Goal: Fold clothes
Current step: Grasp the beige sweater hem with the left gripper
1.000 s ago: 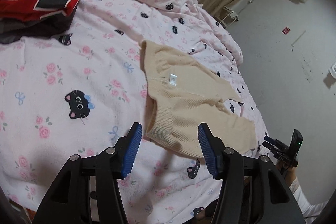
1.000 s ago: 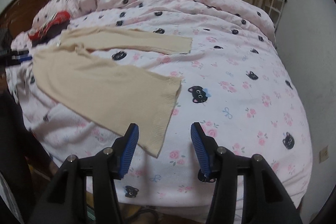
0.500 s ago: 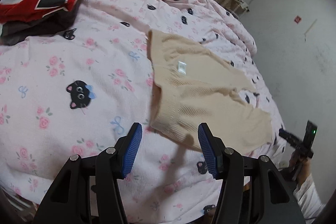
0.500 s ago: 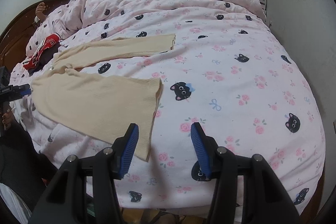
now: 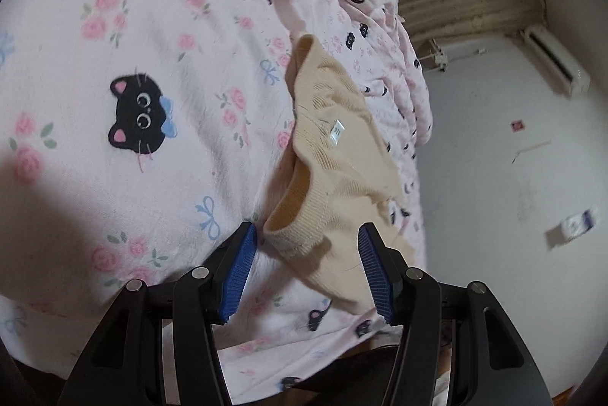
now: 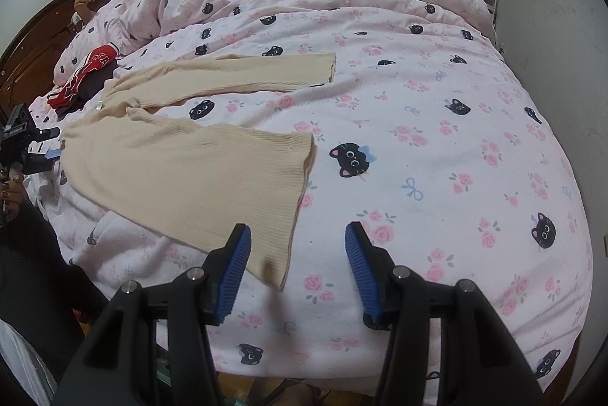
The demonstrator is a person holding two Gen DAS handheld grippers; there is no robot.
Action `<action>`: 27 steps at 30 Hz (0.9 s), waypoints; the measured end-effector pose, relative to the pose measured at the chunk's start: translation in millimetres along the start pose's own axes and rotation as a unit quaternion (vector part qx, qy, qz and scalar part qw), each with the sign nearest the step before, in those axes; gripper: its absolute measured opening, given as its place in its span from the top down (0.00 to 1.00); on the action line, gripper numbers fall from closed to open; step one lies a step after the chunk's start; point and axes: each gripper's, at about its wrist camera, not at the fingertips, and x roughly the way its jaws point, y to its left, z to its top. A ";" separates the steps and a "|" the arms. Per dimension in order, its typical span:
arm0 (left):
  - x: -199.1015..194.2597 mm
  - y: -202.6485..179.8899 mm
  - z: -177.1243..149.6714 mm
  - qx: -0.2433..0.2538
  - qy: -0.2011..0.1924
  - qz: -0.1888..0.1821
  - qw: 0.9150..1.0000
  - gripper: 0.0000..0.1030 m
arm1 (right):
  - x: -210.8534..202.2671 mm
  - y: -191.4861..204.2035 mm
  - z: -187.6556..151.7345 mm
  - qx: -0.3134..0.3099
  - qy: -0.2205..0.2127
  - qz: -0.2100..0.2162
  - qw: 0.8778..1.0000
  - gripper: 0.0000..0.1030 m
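My left claw (image 5: pixel 306 267) wide open, waistband of beige knit pants (image 5: pixel 334 174) between pads, nothing gripped. My right claw (image 6: pixel 295 267) wide open over pant leg hem, empty.

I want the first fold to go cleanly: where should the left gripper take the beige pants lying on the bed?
Grip the ribbed waistband of the beige pants at its near corner. That edge stands up off the duvet, and the left gripper already faces it with open jaws, so come straight forward and low from the bed's near edge.
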 end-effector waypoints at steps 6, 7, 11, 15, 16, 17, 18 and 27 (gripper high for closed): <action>1.2 8.6 4.0 -0.039 0.000 -0.028 0.999 0.54 | -0.7 -0.2 -0.7 -0.001 0.000 0.002 1.000 0.48; 1.5 7.6 4.1 -0.036 -0.002 -0.025 0.999 0.56 | -0.7 -0.4 -0.8 -0.001 0.001 0.002 1.000 0.48; -0.3 7.0 2.6 -0.033 -0.007 -0.011 0.999 0.67 | -1.2 -2.3 -2.4 0.003 0.004 0.002 1.000 0.48; -3.7 4.9 0.3 -0.025 -0.011 -0.003 1.000 0.67 | -2.6 -4.5 -3.8 0.005 0.003 0.002 1.000 0.48; -4.1 4.5 -0.3 -0.022 -0.011 -0.001 1.000 0.67 | -2.9 -5.0 -4.1 0.005 0.003 0.002 1.000 0.48; -4.3 4.6 -0.4 -0.021 -0.012 0.001 1.000 0.71 | -3.3 -5.5 -4.5 0.006 0.003 0.002 1.000 0.48; -4.3 4.9 -0.4 -0.021 -0.013 0.004 1.000 0.75 | -3.1 -5.5 -4.8 0.005 0.004 0.003 1.000 0.48; 1.8 1.8 2.0 -0.005 -0.016 0.020 1.000 0.95 | 10.7 -38.6 -12.1 0.149 0.042 0.121 0.980 0.48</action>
